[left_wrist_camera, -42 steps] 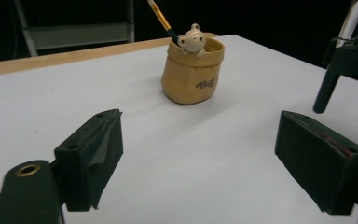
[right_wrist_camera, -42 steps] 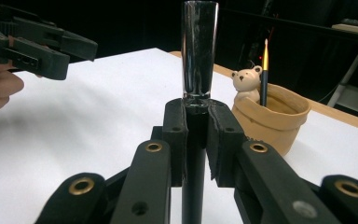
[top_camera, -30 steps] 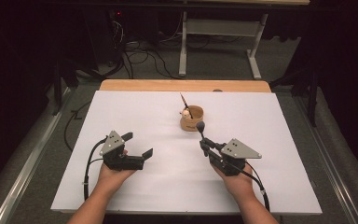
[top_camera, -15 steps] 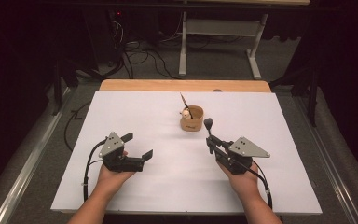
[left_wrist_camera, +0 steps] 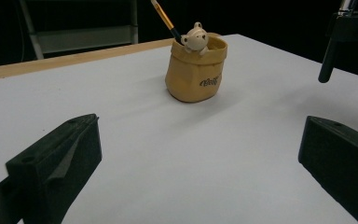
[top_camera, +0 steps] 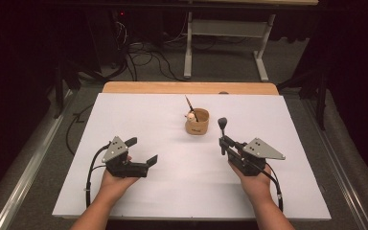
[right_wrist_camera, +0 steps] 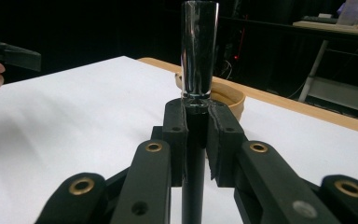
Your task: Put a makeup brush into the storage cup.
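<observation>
Slim black pen with clear cap (right_wrist_camera: 198,56) clamped upright between jaws of right gripper (top_camera: 224,143), jaws nearly closed on barrel; pen held above white table sheet (top_camera: 172,191), at 4 o'clock of tan paper-bag-shaped pot (top_camera: 197,122). Dark brush (top_camera: 190,105) and small cream figurine (left_wrist_camera: 196,37) seen in pot. Left gripper (top_camera: 141,151) held at 8 o'clock of pot, jaws spread wide, nothing held.
</observation>
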Demonstrator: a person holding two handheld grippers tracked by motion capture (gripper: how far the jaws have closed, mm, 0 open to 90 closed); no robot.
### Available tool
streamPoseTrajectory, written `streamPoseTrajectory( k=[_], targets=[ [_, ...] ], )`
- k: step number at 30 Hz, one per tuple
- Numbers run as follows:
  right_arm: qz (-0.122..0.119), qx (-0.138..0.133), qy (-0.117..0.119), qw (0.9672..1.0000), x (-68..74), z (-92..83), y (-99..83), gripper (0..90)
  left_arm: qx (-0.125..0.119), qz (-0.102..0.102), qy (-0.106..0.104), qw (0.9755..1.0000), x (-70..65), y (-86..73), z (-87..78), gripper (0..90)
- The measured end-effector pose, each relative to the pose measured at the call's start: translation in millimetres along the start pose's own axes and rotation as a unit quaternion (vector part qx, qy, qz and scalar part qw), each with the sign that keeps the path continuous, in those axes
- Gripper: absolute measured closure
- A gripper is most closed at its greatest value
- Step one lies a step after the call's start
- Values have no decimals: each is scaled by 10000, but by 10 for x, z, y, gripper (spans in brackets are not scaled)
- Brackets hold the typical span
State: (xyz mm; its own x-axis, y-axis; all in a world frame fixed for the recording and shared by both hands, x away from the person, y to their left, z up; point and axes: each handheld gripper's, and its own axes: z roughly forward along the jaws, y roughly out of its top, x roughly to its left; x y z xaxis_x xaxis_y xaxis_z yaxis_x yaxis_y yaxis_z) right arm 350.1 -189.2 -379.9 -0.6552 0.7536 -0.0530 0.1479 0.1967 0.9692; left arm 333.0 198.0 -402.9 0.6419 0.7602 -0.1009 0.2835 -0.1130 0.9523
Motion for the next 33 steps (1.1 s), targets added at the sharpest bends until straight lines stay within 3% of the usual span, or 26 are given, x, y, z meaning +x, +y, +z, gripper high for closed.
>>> streamPoseTrajectory(
  k=[15,17,33],
  targets=[
    [86,-15,-128,9999,-107,17,-10,812,-40,13,-6,10000,27,12,-31,1],
    [224,-35,-161,9996,-114,20,-1,812,-40,14,-5,10000,32,13,-33,1],
    [126,-121,-178,9997,-142,71,346,813,-84,-5,-13,10000,46,24,-54,1]
  ],
)
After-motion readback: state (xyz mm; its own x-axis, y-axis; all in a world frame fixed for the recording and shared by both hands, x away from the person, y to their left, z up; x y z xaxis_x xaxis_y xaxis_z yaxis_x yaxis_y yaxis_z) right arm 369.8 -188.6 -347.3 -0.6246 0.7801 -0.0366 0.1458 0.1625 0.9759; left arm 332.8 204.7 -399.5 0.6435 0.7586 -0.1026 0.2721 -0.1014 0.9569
